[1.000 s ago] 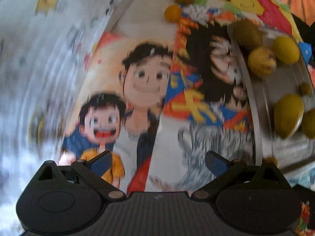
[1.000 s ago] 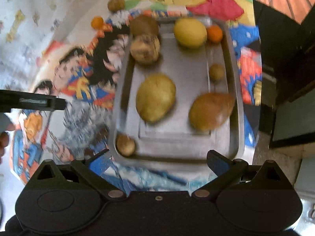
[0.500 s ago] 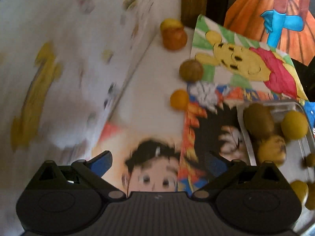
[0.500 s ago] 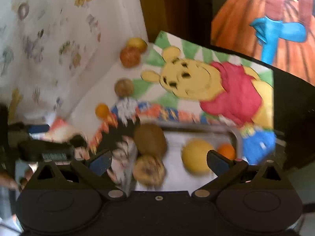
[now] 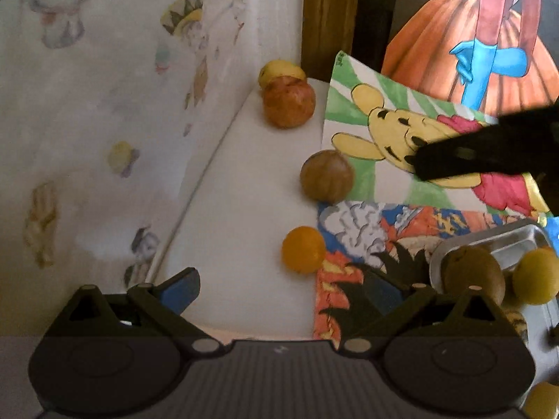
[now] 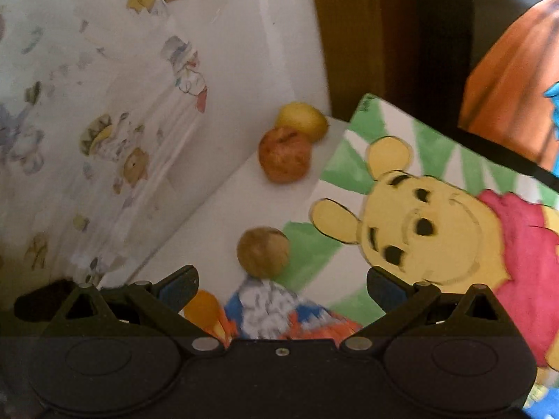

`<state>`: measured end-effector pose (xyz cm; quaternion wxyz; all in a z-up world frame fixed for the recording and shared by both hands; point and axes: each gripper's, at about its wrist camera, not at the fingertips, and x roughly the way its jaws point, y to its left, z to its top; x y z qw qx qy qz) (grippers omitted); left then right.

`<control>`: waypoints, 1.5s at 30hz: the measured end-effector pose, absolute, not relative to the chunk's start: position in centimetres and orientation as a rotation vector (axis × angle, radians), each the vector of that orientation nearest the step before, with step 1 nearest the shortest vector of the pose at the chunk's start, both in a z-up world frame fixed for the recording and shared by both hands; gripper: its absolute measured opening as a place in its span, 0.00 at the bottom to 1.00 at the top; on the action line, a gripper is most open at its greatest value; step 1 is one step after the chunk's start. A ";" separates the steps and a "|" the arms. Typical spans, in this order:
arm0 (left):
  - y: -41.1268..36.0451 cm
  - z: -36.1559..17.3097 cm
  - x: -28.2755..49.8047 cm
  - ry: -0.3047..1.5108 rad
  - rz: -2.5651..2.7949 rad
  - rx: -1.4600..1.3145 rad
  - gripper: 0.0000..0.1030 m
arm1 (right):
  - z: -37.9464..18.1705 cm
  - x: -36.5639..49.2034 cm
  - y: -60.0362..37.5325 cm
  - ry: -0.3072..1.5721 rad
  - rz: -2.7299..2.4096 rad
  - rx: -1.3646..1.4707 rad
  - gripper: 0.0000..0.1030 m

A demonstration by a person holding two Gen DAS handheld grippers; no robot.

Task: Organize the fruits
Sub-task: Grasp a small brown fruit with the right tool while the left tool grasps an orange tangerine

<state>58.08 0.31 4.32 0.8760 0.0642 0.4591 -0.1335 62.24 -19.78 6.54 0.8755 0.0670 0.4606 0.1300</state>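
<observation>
Several loose fruits lie on the white surface by the wall: a small orange fruit, a brown round fruit, a reddish apple and a yellow fruit behind it. My left gripper is open and empty, just short of the orange fruit. My right gripper is open and empty, with the brown fruit just ahead between its fingers; the apple and yellow fruit lie farther off. A metal tray with several fruits sits at the right.
A patterned cloth wall rises on the left. Cartoon posters cover the surface, a Pooh one at the right. A wooden post stands in the far corner. The right gripper's dark arm crosses the left wrist view.
Both grippers moved away from the tray toward the far corner. The loose fruits are now close in front. Both stay open and empty.
</observation>
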 end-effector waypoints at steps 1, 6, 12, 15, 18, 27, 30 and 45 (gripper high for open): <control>0.3 4.1 58.3 0.956 -0.287 0.124 0.97 | 6.0 62.9 -19.4 0.969 0.279 0.149 0.99; 0.1 3.4 59.2 0.955 -0.316 0.098 0.88 | 3.8 65.3 -18.2 1.009 0.309 0.171 0.93; -0.2 2.5 60.0 0.954 -0.309 0.082 0.74 | 2.2 66.9 -16.9 1.050 0.294 0.130 0.78; 0.0 2.3 60.3 0.953 -0.301 0.058 0.67 | 1.8 67.5 -16.6 1.060 0.294 0.137 0.66; 0.1 2.1 60.5 0.964 -0.312 0.045 0.56 | 1.4 68.0 -16.2 1.079 0.290 0.128 0.52; 0.4 2.0 61.0 0.980 -0.334 0.025 0.35 | 0.7 67.6 -16.6 1.078 0.265 0.184 0.50; 0.4 2.0 61.1 0.979 -0.334 0.019 0.34 | 0.8 67.3 -16.9 1.069 0.251 0.214 0.49; 0.9 3.0 59.8 0.999 -0.322 -0.011 0.33 | 3.5 64.4 -20.5 1.046 0.223 0.326 0.48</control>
